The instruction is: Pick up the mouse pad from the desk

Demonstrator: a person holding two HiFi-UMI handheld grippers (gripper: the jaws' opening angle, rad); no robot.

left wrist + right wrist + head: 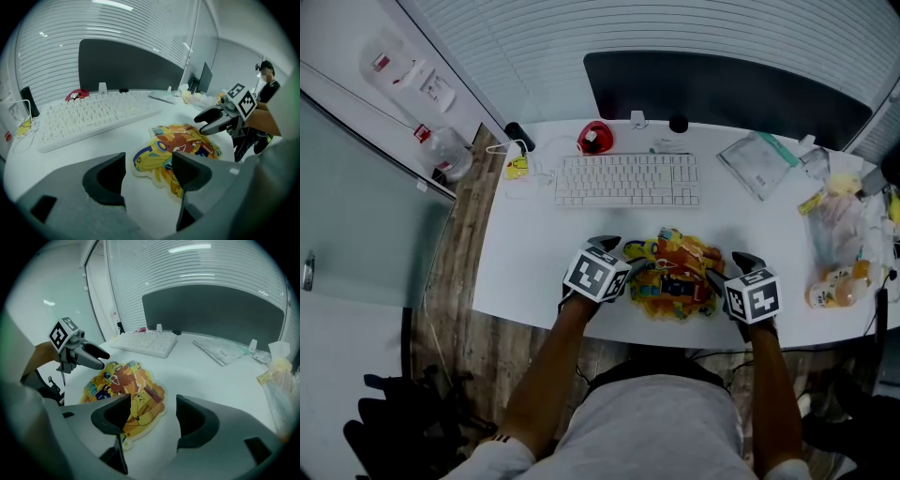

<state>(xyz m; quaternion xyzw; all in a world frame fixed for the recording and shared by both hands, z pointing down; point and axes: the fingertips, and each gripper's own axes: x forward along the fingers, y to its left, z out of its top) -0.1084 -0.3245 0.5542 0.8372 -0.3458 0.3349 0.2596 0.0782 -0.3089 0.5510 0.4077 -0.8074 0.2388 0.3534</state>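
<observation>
The mouse pad (675, 272), a colourful cartoon shape in yellow, orange and blue, lies flat on the white worktop (534, 272). It is close to the front edge and just in front of the white keyboard (628, 180).

Both forearms reach forward from the body, and each hand holds its claw tilted downward to the worktop. The left claw (623, 255) is at the left edge of the pad and the right claw (729, 269) is at the right edge, so the pad is between them. The two claws point inward, a little toward each other.

In the left gripper view the two jaws stand wide apart. The left border of the pad shows in the gap between them, flat on the worktop, and no pad presses on it. In the right gripper view the jaws are also wide apart. The right border of the pad shows in the gap, partly behind the left jaw, and nothing is clamped.

I cannot tell if any fingertip already touches the pad or the worktop.

A red object (595, 138) is behind the keyboard, and plastic bags (839, 234) lie at the right end of the worktop.
</observation>
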